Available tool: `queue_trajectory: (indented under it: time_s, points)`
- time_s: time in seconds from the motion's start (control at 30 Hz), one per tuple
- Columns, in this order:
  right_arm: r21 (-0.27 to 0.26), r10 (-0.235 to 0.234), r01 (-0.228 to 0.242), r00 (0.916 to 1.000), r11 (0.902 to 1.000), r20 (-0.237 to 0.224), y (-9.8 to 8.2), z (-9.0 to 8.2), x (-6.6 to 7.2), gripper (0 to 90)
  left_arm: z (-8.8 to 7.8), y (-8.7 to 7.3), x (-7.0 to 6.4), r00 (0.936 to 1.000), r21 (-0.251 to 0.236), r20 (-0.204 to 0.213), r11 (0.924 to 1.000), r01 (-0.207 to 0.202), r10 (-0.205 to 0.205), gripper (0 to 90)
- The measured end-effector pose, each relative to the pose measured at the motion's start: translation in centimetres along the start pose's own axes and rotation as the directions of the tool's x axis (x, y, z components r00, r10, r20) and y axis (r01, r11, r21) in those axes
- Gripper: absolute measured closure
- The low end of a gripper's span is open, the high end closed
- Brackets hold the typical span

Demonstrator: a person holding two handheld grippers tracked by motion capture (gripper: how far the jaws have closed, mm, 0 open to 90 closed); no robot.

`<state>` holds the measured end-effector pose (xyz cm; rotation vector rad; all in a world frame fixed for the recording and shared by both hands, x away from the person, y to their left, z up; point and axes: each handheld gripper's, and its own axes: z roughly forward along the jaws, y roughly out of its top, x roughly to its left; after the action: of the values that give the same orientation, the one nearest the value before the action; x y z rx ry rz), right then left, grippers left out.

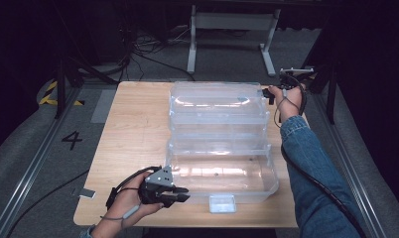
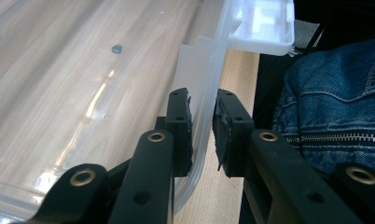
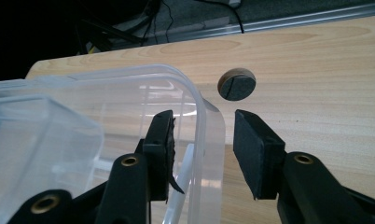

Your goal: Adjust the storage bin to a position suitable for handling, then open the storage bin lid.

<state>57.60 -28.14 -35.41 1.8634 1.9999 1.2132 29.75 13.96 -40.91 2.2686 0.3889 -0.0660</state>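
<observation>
Currently, left tongs (image 2: 203,135): both pads pressed onto the near wall of the clear plastic bin (image 1: 222,173), at the counter's (image 1: 133,134) near edge, beside its latch tab (image 1: 222,203). Bin: stepped, empty, centre-right of counter. Right tongs (image 3: 202,149): spread apart, straddling the bin's far-right rim, not yet closed. Judgement: two-handed grasp half made; lift or move outstanding.

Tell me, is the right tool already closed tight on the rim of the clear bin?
No. In the right gripper view, the right tool straddles the clear bin rim with a visible gap beside one pad.
</observation>
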Motion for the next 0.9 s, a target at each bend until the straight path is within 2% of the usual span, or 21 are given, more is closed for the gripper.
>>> queue_trajectory:
  time_s: [0.3,0.57,0.6,0.67,0.9]
  points:
    - [-0.046,-0.066,0.063,0.9963,0.9969,-0.056,-0.4,-3.1,0.2,55.9,0.3,0.1,0.0,1.0000,0.006,0.000,1.0000,0.000,0.000,77.3]
    - [-0.079,-0.141,0.133,0.9851,0.9879,-0.099,-1.2,-7.0,0.5,54.7,0.4,0.1,0.1,1.0000,0.007,0.003,1.0000,0.000,0.000,77.2]
    - [-0.079,-0.141,0.133,0.9851,0.9879,-0.099,-1.2,-7.0,0.5,54.7,0.4,0.1,0.1,1.0000,0.007,0.003,1.0000,0.000,0.000,77.2]
    - [-0.094,-0.167,0.156,0.9793,0.9832,-0.115,-1.9,-8.3,0.5,53.9,0.5,0.1,0.1,1.0000,0.007,0.007,1.0000,0.004,-0.004,77.1]
    - [-0.113,-0.213,0.200,0.9696,0.9733,-0.121,-3.5,-11.1,0.1,50.8,0.6,0.2,0.0,1.0000,0.015,0.004,0.9999,0.006,-0.006,77.0]
